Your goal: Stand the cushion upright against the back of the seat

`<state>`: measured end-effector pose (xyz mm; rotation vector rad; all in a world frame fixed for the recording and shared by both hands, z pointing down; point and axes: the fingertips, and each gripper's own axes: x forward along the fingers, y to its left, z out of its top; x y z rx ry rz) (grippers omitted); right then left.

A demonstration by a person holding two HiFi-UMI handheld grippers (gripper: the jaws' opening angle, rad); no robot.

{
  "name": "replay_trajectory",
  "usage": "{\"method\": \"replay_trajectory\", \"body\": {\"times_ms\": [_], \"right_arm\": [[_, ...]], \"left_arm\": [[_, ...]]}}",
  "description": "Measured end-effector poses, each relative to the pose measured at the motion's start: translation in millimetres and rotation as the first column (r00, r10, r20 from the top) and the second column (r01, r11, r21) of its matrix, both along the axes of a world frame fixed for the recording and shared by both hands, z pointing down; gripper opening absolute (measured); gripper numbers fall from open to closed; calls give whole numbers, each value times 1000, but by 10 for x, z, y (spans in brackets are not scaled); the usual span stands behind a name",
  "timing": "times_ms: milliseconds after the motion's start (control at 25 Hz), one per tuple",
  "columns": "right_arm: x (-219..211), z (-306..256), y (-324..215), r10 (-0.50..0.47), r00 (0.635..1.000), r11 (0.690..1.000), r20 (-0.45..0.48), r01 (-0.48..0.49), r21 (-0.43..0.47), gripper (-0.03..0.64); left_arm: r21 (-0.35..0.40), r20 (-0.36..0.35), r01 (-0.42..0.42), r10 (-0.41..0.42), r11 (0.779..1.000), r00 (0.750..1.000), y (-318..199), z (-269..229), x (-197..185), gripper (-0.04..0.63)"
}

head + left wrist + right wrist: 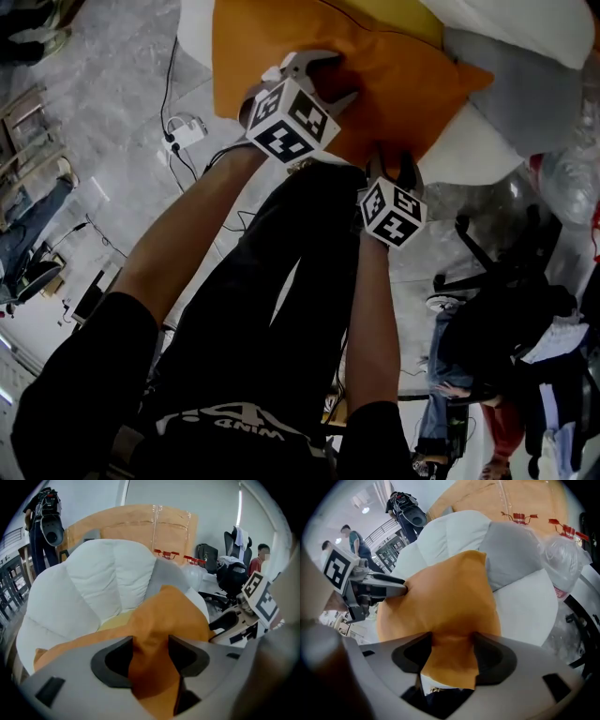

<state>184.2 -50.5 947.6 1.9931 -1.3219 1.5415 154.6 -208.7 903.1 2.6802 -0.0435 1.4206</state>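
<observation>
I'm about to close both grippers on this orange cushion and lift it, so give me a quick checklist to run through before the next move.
1. Jaws of the left gripper around the orange cushion: ok.
2. Jaws of the right gripper around it: ok.
3. Jaws closed on the cushion: not ok, both pairs stand wide.
4. Cushion upright against the white seat back: not ok, it lies on the seat.
5. grey cushion clear of the path: cannot tell.
</observation>
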Motion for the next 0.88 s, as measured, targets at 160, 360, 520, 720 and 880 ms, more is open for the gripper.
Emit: {"method": "replay_trajectory", "body": {"times_ms": [160,360,520,720,880], "right_arm": [[10,51,-21,-10,1000,1000,7,10,-10,270],[1,38,-21,-18,1000,1000,23,18,-7,217],[-32,9,-58,-20,999,1000,42,19,16,82],[-68,-45,-83,-23,998,999,55,21,41,32],[-55,-56,-74,-28,998,999,63,25,48,31]], "left_arm": [[13,45,4,-4,1000,999,-6,81,13,229],[15,65,-8,7,1000,998,8,87,11,159],[22,83,-5,3,1000,997,15,82,-37,50],[-20,84,5,-3,1000,996,-1,36,-75,17],[-37,79,22,-19,999,997,1,14,-64,13]]}}
